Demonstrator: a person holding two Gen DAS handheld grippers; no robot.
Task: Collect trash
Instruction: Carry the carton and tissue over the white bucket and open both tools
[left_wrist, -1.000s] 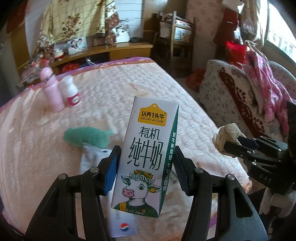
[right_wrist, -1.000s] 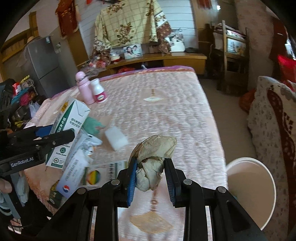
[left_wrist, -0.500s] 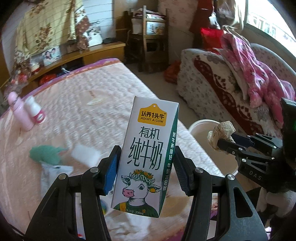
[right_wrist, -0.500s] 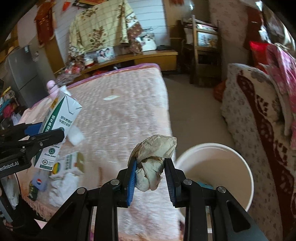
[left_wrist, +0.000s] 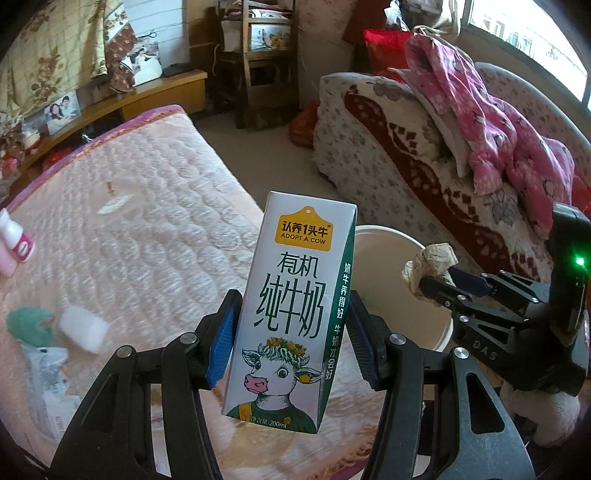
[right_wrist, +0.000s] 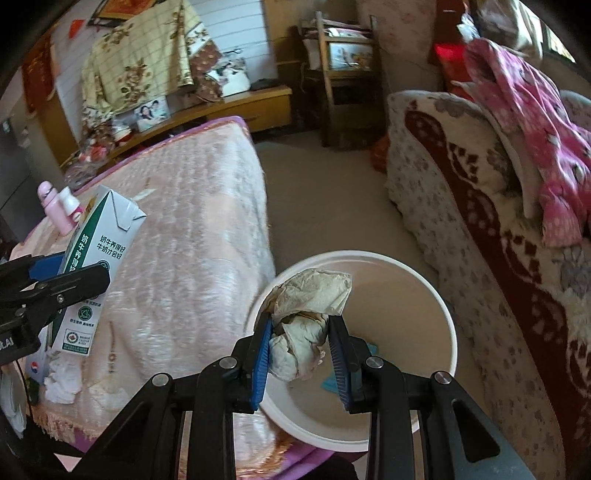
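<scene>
In the left wrist view, the left gripper grips an upright milk carton between its blue-padded fingers. The carton's front carries a yellow tag reading "ADOPT A COW" over Chinese characters, large Chinese lettering below it, a cartoon cow wearing a flower crown, and "200mL" at the bottom edge. Behind the carton stands a white bucket on the floor, just beside the bed. To the right, the right gripper holds a crumpled brown paper wad above the bucket's rim; the letters "DAS" show on its black body. On the bed at far left lie a green cloth and a white block.

In the right wrist view, the right gripper has its fingers closed on the paper wad, which hangs over the open bucket. Something blue lies in the bucket's bottom. At left, the left gripper holds the milk carton over the bed's near edge, its side panel showing green Chinese print and round marks too small to read. A pink bottle stands on the bed farther back.
</scene>
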